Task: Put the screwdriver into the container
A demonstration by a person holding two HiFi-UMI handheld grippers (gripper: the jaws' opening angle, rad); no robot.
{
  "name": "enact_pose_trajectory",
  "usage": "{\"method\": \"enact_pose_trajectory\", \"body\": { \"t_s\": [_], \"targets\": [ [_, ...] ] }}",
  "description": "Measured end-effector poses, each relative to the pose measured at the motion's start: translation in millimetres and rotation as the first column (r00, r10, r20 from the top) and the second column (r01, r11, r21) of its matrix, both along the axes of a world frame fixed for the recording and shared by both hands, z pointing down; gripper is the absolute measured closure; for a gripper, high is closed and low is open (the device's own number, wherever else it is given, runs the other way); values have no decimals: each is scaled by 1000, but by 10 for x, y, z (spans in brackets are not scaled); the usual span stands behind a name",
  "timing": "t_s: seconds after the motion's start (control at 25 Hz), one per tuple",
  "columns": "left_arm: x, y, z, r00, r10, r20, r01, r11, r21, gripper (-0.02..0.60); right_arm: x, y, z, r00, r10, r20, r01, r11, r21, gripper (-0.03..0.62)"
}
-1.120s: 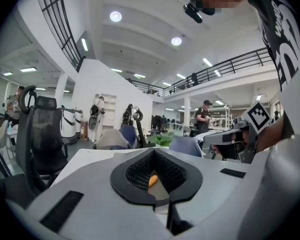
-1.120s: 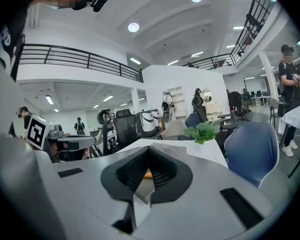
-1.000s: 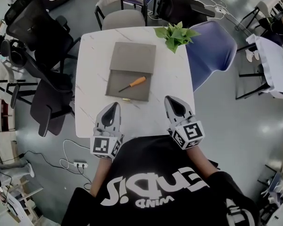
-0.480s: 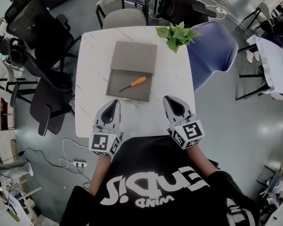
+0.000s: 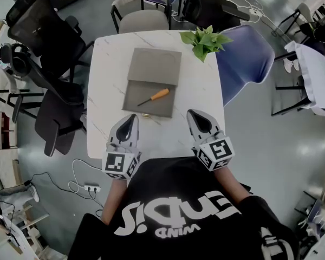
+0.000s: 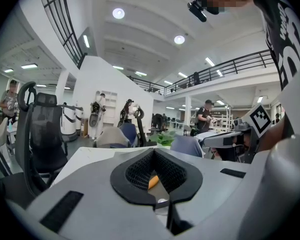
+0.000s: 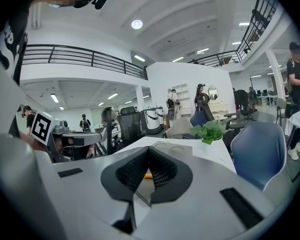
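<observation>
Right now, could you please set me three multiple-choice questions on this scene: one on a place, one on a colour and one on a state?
1. Where does the screwdriver lie?
A) outside the open grey case
B) in the case's near half
C) in the case's far half

2. What colour is its handle?
A) orange
B) green
C) black

3. How do the left tongs and right tongs stand?
A) both wide open
B) left shut on the screwdriver
C) both shut and empty

Answers:
1. B, it rests on the grey floor of the half nearer the person.
2. A, the handle shows orange against the grey.
3. C, each pair meets at its tips with nothing between, short of the case.
</observation>
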State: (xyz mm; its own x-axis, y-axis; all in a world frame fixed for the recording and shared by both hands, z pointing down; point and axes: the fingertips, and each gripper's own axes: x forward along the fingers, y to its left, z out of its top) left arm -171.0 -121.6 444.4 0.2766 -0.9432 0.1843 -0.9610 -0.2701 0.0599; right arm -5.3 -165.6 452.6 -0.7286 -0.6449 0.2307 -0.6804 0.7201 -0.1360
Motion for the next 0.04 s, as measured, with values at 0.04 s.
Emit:
{"method": "enact_pose_trajectory", "body": {
  "t_s": [0.04],
  "targets": [
    [-4, -1, -2, 1000, 1, 3, -1, 1000, -2, 568, -7, -4, -6, 1000, -1, 1, 1, 1000, 0, 582]
  ]
}}
